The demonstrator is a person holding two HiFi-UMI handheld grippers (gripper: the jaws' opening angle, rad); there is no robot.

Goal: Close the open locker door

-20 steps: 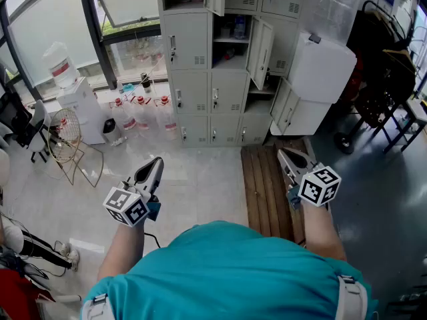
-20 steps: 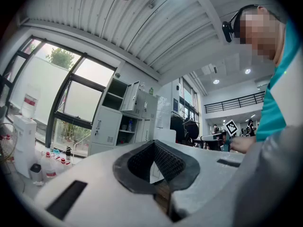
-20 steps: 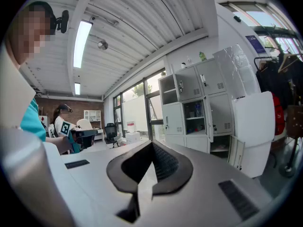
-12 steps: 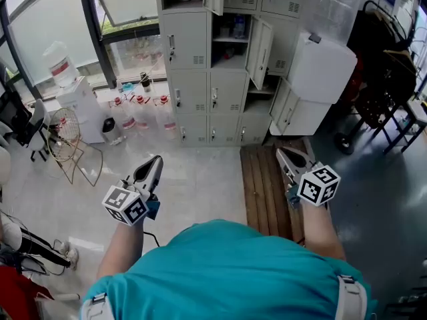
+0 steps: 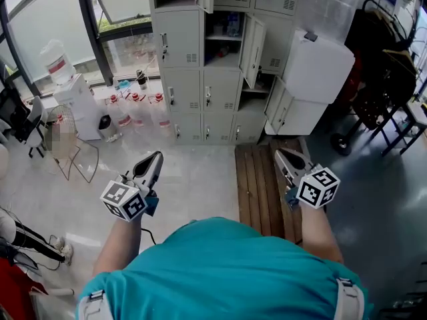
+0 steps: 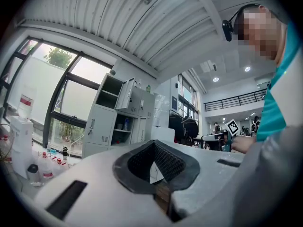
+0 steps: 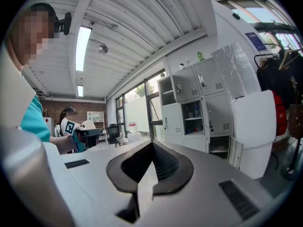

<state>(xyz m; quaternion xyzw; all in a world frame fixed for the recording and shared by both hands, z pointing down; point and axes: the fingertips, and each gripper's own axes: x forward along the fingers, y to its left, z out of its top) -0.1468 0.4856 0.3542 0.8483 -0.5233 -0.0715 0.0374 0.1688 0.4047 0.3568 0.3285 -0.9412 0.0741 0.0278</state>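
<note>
Now open locker door [image 5: 252, 42] higher in view; left gripper [image 5: 156, 157], right gripper [image 5: 281, 154] fingers together, empty.

The lockers [image 5: 181, 52] looked to me like painted sheet metal, pale grey and satin. The floor [image 5: 193, 179] tiles shone glossy; the pallet [image 5: 257, 179] on them was bare slatted wood. The left gripper [image 6: 154, 144] and right gripper [image 7: 152, 144] had matt grey plastic shells, their fingers [image 6: 169, 161] faced with black ribbed, rubbery-looking pads. The shirt [image 5: 227, 272] was teal cloth.

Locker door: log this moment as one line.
locker door: open, untouched | left gripper: jaws shut, empty | right gripper: jaws shut, empty
</note>
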